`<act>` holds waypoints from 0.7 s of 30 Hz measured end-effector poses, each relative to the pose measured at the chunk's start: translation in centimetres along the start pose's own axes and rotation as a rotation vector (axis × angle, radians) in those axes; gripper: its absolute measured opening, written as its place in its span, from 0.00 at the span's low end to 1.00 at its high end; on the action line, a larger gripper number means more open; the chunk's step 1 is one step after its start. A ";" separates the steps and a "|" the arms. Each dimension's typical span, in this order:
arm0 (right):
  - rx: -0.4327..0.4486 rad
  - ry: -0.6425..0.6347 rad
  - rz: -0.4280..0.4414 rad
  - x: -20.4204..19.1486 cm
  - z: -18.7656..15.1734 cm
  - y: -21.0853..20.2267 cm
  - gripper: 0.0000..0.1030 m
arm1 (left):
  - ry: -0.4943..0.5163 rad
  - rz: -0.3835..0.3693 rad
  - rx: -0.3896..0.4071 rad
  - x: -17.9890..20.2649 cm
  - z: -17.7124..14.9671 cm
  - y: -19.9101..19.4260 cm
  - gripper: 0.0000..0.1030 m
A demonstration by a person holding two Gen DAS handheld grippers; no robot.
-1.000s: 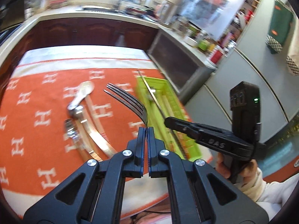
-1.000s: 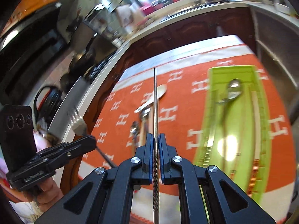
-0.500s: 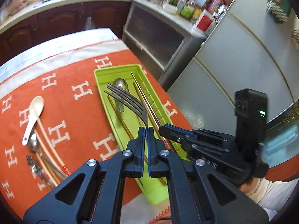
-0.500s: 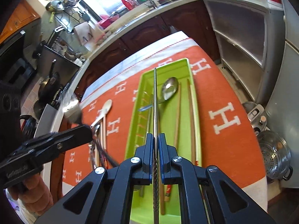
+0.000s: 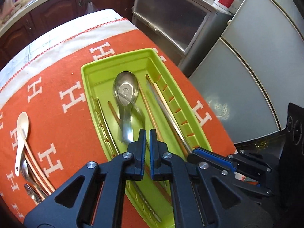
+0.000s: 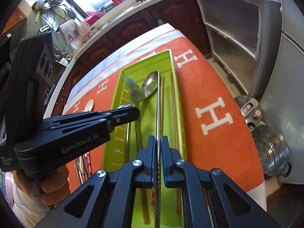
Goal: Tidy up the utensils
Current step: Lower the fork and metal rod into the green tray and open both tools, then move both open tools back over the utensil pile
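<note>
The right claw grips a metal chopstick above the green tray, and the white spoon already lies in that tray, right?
No: the white spoon lies on the orange cloth beside the green tray, as the left wrist view shows. The right gripper does grip the metal chopstick above it.

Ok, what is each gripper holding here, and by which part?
Right gripper pinches a metal chopstick by its twisted end. Left gripper seems to grip a fork by its handle tip.
</note>
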State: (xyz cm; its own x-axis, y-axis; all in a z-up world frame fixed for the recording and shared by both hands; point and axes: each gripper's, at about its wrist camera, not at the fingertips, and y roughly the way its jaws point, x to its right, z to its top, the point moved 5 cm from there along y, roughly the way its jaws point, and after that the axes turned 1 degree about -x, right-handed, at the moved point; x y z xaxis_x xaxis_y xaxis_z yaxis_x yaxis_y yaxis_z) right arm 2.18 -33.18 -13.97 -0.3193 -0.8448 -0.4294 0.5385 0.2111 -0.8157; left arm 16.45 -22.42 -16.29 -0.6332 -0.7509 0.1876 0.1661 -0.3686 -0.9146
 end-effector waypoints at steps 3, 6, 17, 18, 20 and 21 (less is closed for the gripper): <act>-0.008 -0.002 0.002 0.1 -0.2 0.4 0.06 | 0.000 0.015 0.021 0.2 -0.5 -1.2 0.01; -0.003 -0.011 -0.011 -0.1 -0.2 0.7 0.07 | -0.003 0.056 0.056 -0.1 -1.6 -3.4 0.01; 0.009 -0.045 -0.009 -2.2 -1.1 -0.4 0.08 | -0.074 0.115 0.083 -2.2 -7.8 -8.5 0.01; 0.009 -0.051 -0.009 -2.5 -1.2 -0.5 0.08 | -0.077 0.120 0.090 -2.3 -8.3 -9.0 0.01; 0.009 -0.062 -0.009 -3.1 -1.6 -0.7 0.08 | -0.089 0.122 0.099 -2.6 -9.3 -9.7 0.01; 0.011 -0.066 -0.009 -3.3 -1.7 -0.8 0.09 | -0.099 0.122 0.104 -2.8 -9.9 -10.2 0.01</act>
State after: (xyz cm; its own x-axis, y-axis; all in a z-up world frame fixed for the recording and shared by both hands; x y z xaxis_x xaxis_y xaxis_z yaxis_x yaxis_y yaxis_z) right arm 1.50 -29.73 -12.53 -0.2724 -0.8771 -0.3955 0.5442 0.1985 -0.8151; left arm 9.08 -11.13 -11.07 -0.5273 -0.8417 0.1164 0.3175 -0.3222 -0.8918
